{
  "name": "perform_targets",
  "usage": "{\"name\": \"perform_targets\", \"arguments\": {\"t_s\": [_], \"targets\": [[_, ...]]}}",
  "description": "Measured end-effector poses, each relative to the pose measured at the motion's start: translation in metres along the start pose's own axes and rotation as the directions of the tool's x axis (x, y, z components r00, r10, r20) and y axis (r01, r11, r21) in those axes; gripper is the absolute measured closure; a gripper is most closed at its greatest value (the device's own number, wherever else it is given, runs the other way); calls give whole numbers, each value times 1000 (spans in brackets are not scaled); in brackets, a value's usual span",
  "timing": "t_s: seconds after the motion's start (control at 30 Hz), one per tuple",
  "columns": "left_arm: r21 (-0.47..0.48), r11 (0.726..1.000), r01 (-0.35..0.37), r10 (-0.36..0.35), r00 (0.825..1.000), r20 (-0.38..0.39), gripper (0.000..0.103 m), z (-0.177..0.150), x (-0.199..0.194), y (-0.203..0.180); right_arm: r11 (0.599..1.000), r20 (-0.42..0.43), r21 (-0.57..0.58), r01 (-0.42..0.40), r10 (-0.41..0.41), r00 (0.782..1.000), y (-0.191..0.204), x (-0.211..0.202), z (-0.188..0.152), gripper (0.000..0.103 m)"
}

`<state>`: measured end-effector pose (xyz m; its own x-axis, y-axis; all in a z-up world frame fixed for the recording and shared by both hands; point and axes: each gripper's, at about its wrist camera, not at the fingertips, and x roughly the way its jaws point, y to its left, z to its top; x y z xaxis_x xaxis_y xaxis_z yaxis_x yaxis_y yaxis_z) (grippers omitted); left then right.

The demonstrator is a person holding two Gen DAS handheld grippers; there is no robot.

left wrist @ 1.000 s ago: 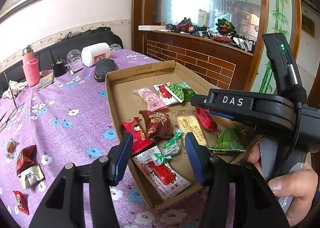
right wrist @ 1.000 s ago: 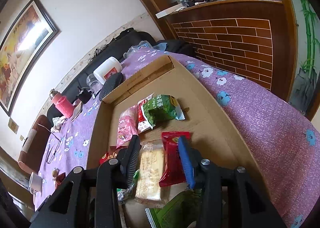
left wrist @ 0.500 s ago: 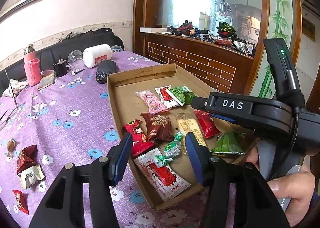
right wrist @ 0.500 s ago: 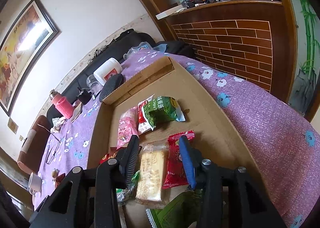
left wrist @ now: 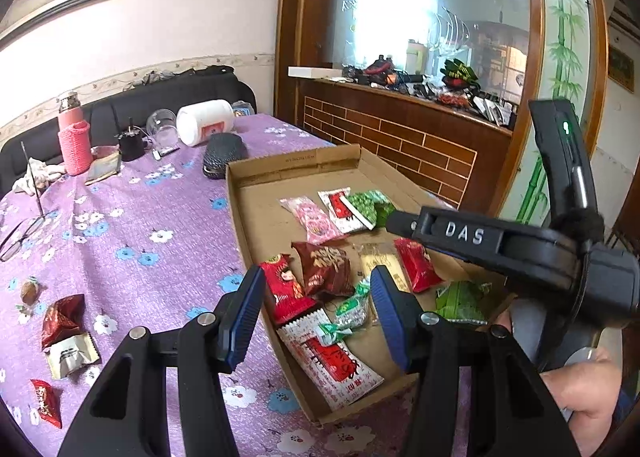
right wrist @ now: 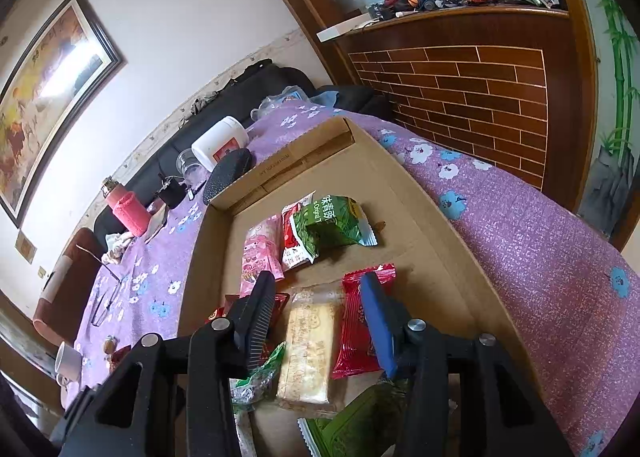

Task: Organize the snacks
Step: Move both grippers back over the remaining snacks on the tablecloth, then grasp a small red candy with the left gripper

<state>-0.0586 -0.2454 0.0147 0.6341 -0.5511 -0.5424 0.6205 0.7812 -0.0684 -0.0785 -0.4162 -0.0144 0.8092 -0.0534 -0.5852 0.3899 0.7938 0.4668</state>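
From the left wrist view, my left gripper [left wrist: 316,309] hangs with its jaws open and empty over the near left corner of the shallow cardboard tray [left wrist: 256,177]. Most snacks already lie inside it: a red packet [left wrist: 286,289], a crinkled brown packet [left wrist: 326,267], a small green twist-wrapped candy [left wrist: 350,313] and a long white-and-red packet [left wrist: 334,357]. A few loose ones wait on the purple flowered tabletop [left wrist: 120,225] at the near left, among them a dark red foil packet [left wrist: 60,319]. I judge those the next targets; I would swing left, come down flat and pinch a crimped edge, since foil slides.

From the right wrist view, my right gripper [right wrist: 318,309] also has its jaws apart, holding nothing, straddling a clear-wrapped pale cake bar [right wrist: 308,349] with a glossy red packet [right wrist: 358,321] touching its right side. Farther in lie a green pea bag [right wrist: 332,221] and a pink packet [right wrist: 260,253]. The film looks slippery and the cake soft, so I would close gently.
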Motion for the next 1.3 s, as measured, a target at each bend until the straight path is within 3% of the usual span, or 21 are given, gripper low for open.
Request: {"name": "perform_targets", "arguments": {"t_s": [0.43,0.57,0.7,0.83,1.03,1.17,1.3], "targets": [[-50,998,-31,27,997,-78,49,22,-28,14,1000,-2,11,-18,18,1000,-1,0,1,55],[-80,996,-35,26,994,-109,49,20,-39,33,1000,-2,14,-27,27,1000,-1,-1,1,55],[-100,991,-89,77,989,-124,49,14,-54,62,999,-2,22,-38,38,999,-3,-2,1,55],[-174,974,-145,116,979,-165,48,2,-71,109,999,-7,20,-43,43,999,-2,-1,1,55],[-298,922,-247,170,950,-261,45,-29,-87,185,999,-11,8,-51,51,999,1,-2,0,54],[-348,905,-246,131,937,-323,45,-48,-77,208,999,-12,8,-42,42,999,1,-1,-1,54],[-312,905,-288,163,915,-369,48,-61,-67,209,999,-15,10,-34,34,999,0,1,-1,54]]}}
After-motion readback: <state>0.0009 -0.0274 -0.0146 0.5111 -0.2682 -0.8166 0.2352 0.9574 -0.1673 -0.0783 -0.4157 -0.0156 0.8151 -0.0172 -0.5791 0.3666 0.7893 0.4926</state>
